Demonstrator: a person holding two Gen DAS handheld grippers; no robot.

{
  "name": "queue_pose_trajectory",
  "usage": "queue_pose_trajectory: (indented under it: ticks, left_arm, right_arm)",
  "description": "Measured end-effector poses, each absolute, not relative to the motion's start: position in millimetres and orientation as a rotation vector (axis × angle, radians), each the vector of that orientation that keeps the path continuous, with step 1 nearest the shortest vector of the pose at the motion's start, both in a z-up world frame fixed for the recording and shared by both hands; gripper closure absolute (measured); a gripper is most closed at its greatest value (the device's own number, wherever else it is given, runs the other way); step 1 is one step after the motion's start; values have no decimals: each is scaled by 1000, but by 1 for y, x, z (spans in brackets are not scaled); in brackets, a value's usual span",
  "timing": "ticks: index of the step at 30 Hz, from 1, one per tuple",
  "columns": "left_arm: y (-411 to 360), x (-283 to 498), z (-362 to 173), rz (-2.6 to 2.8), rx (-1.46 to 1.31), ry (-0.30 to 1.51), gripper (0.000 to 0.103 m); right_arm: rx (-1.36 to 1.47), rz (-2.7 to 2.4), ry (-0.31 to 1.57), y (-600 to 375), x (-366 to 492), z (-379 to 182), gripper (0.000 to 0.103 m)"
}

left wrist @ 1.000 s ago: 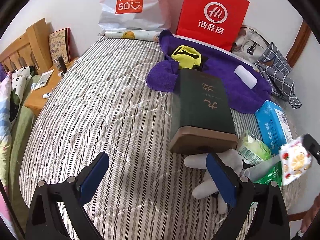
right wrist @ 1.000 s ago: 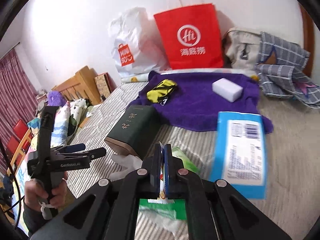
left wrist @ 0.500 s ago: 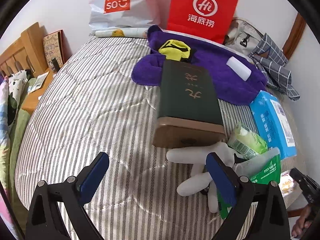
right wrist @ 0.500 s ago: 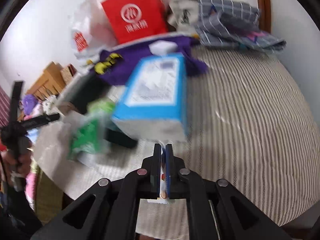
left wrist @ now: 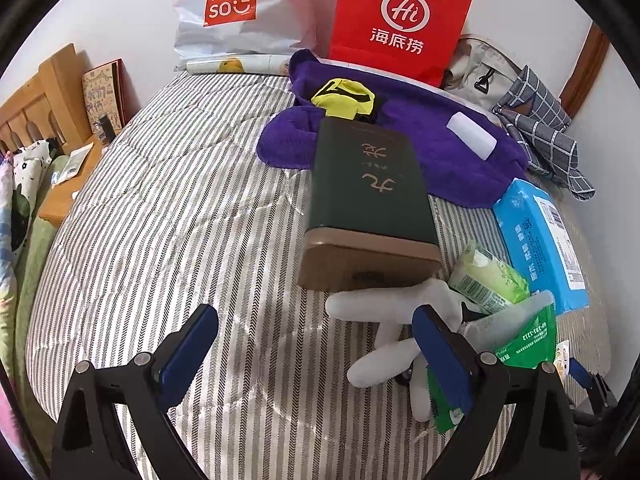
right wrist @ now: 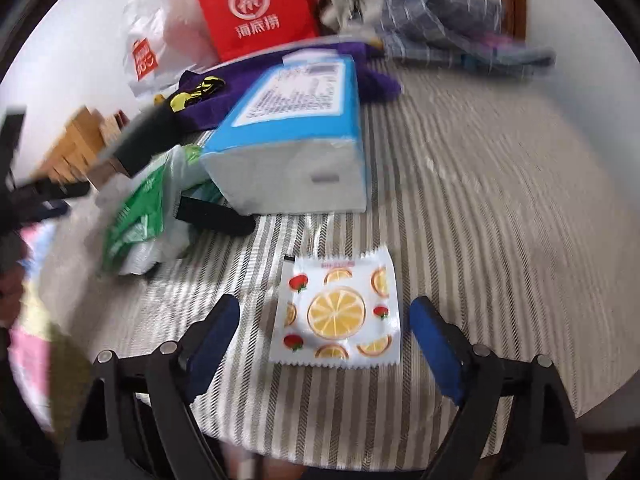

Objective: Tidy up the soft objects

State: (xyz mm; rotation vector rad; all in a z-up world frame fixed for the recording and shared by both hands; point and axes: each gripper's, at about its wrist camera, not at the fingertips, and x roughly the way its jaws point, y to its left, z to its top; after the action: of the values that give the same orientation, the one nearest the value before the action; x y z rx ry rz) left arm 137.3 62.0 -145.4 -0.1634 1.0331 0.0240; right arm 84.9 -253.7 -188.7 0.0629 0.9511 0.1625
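One fruit-print sachet (right wrist: 336,316) lies flat on the striped bed (right wrist: 480,208), between the spread jaws of the right gripper (right wrist: 324,320), which have just been opening; nothing presses it. One blue tissue pack (right wrist: 304,120) lies beyond. Only the left view shows one white glove (left wrist: 392,332) and one green box (left wrist: 368,192). Left gripper (left wrist: 316,344): jaws spread, empty.

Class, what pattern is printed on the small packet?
Orange slices and strawberries on white packet; clearest in the right wrist view.
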Motion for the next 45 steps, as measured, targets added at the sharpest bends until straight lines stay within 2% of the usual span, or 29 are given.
queue_pose_trajectory:
  ticks: [2, 5, 8, 19, 21, 23, 27, 28, 29, 30, 32, 45]
  left_arm:
    - [62, 135, -145, 14, -169, 1031, 5]
    - [61, 133, -143, 1, -176, 1028, 5]
    - [56, 132, -144, -10, -170, 1027, 5]
    - [29, 150, -157, -82, -173, 1029, 5]
    - [24, 157, -162, -99, -175, 1034, 9]
    - [21, 163, -168, -104, -188, 1049, 28]
    - [24, 165, -177, -129, -252, 1072, 43]
    - [25, 163, -176, -139, -251, 1070, 55]
    - [27, 161, -176, -162, -262, 1070, 72]
    - [30, 159, -176, -200, -301, 1076, 75]
    - [34, 155, -173, -213, -324, 1070, 77]
    - [48, 139, -139, -214, -349, 978, 81]
  right_arm:
    - [-30, 102, 931, -240, 83, -192, 23]
    - [-44, 128, 909, -234, 79, -189, 42]
    - [-51, 131, 910, -237, 81, -187, 49]
    - [13, 153, 890, -250, 80, -186, 55]
    - [9, 152, 886, -249, 79, -186, 56]
    - [5, 147, 884, -248, 79, -186, 57]
    - [23, 128, 886, -253, 80, -185, 68]
    - [29, 123, 888, -255, 81, -185, 72]
    - [38, 122, 891, -257, 81, -184, 75]
    - [49, 124, 894, -259, 82, -184, 77]
    - [50, 113, 895, -262, 84, -184, 86]
    - [34, 105, 903, -260, 82, -179, 99]
